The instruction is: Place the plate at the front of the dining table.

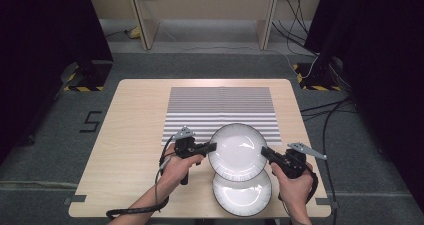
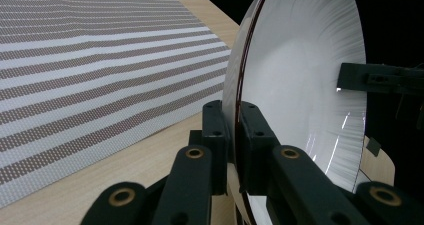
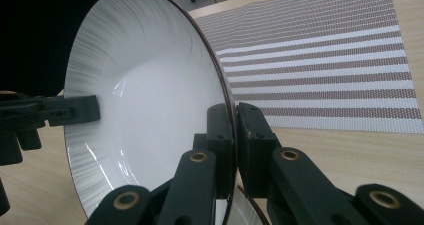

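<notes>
A second round white plate sits on the pale wooden table nearest the person. Just above it, the left gripper and right gripper each pinch opposite rims of the round white ribbed plate. Behind lies the grey striped mat.

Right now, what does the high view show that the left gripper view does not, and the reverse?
High view alone: a second white plate on the table under the held one, both forearms, the floor. Left gripper view alone: the left tool with its jaws clamped over the plate's dark rim, close up. Both: the held white plate, the striped placemat, and the right tool.
</notes>
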Demonstrator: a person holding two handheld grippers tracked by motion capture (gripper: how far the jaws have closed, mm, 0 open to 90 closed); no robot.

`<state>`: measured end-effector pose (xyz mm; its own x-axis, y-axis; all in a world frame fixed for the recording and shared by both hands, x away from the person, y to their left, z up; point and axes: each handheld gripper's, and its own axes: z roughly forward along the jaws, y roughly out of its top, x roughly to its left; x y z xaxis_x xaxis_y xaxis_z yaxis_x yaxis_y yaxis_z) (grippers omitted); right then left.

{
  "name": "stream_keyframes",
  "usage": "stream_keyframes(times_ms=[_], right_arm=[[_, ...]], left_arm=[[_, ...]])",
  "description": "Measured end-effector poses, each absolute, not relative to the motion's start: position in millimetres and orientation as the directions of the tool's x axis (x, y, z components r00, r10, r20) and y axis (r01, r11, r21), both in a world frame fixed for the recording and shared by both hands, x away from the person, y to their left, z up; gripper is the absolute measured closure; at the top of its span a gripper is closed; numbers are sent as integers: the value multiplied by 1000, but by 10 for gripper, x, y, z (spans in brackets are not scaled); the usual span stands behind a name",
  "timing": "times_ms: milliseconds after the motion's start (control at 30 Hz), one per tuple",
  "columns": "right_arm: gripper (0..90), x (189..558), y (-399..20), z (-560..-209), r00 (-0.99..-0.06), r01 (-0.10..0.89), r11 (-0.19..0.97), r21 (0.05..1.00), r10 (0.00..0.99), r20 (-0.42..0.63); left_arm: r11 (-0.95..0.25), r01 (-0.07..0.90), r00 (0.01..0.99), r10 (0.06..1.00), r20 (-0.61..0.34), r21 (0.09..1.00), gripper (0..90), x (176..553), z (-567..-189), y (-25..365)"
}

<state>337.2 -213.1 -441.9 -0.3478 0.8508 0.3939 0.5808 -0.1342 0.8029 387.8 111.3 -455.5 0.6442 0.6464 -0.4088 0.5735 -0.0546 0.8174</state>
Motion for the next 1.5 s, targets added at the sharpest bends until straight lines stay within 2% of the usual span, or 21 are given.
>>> stream_keyframes(times_ms=[600,1500], right_arm=[[846,3688,-2049,-4331,-347,561,-91,823,877,334],[842,4015,-2026,-4249,-336,562,-99,821,880,336]], left_arm=[[-25,562,623,669,-404,827,835,4137,-4479,1135],[-29,547,617,689,-380,837,839,4435,-4322,1119]])
